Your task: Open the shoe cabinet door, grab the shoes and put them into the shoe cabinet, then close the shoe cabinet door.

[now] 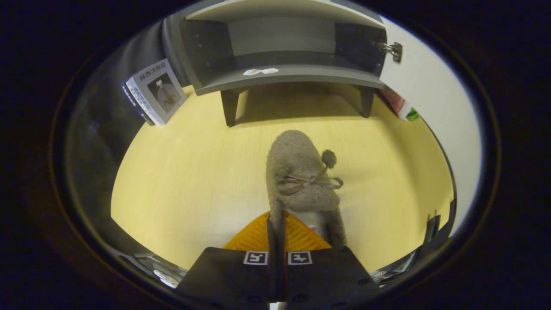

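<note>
Pale yellow wood-grain floor, matte, evenly lit. A grey shoe cabinet is stood on it on two dark legs, door open, shadow cast beneath. A book is propped beside the cabinet's left leg against the wall. A grey fuzzy slipper with bow and pompom is seen over the floor, its collar pinched by the closed gripper.

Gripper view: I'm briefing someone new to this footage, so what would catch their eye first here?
Probably the fuzzy grey-brown slipper with a bow and pompom, lying on the pale yellow wooden floor just ahead of the gripper, whose fingers are closed together on the slipper's near edge. Beyond it stands the grey shoe cabinet, door open, with a book leaning beside it.
</note>
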`<state>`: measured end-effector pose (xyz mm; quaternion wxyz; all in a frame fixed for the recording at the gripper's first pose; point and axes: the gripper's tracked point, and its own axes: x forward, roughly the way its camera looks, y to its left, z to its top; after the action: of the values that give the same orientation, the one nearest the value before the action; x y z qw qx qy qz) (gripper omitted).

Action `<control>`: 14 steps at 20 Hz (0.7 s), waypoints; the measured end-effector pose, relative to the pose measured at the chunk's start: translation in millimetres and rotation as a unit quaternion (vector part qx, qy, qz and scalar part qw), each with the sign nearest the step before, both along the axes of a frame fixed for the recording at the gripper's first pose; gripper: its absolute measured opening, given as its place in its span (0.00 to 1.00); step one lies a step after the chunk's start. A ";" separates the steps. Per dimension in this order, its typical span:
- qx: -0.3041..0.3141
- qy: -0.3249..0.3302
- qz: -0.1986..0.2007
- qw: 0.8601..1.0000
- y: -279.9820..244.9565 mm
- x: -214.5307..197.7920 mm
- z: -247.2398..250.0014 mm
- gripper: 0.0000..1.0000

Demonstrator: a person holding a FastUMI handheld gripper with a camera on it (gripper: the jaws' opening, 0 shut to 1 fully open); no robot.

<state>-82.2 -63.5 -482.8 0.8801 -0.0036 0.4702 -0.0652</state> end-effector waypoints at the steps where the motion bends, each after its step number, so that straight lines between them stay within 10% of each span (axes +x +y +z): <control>1: -0.002 -0.008 -0.004 1.000 -4.1 2.1 7.3 0.03; 14: -0.004 -0.111 -0.035 0.993 -8.6 39.8 126.6 0.03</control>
<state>-42.4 -72.1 -356.2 0.9242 0.0170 0.3689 -0.0978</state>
